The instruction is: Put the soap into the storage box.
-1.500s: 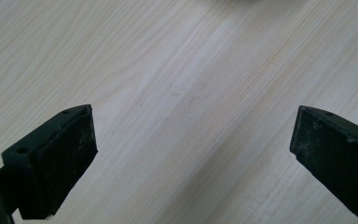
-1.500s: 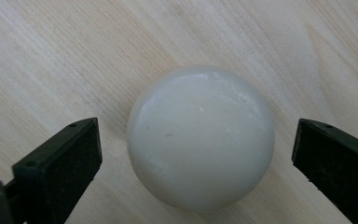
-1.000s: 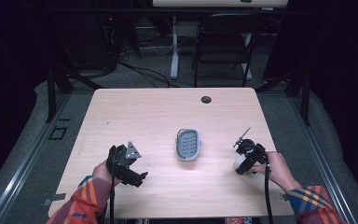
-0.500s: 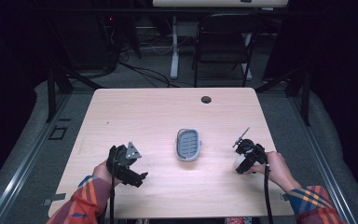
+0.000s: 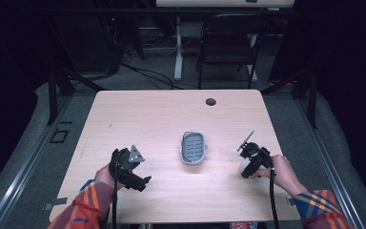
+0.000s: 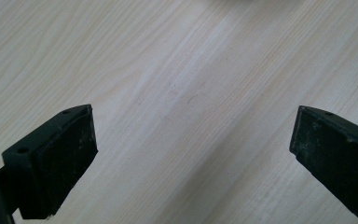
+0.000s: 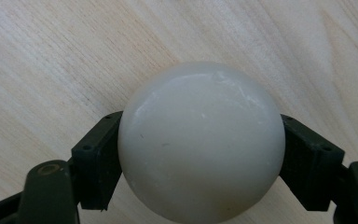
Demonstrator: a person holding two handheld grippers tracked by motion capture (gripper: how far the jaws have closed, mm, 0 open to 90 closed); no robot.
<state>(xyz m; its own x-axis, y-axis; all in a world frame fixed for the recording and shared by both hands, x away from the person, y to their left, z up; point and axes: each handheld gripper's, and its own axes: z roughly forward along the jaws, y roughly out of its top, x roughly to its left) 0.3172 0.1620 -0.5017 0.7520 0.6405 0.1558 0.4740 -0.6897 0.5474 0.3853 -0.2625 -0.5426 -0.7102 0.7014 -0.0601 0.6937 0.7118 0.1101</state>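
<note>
Gripping a white ball (image 7: pixel 199 140) between both jaws, the right tongs (image 5: pixel 250 161) hover just above the worktop (image 5: pixel 147 114); the grey tray (image 5: pixel 193 147) sits between them and the left tongs (image 5: pixel 132 168), which gape empty. Placing seems left.

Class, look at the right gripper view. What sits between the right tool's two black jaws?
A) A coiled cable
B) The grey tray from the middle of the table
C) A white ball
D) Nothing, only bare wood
C: in the right gripper view the white ball is pressed on both sides by the jaws of the right tool, above the wooden table.
</note>
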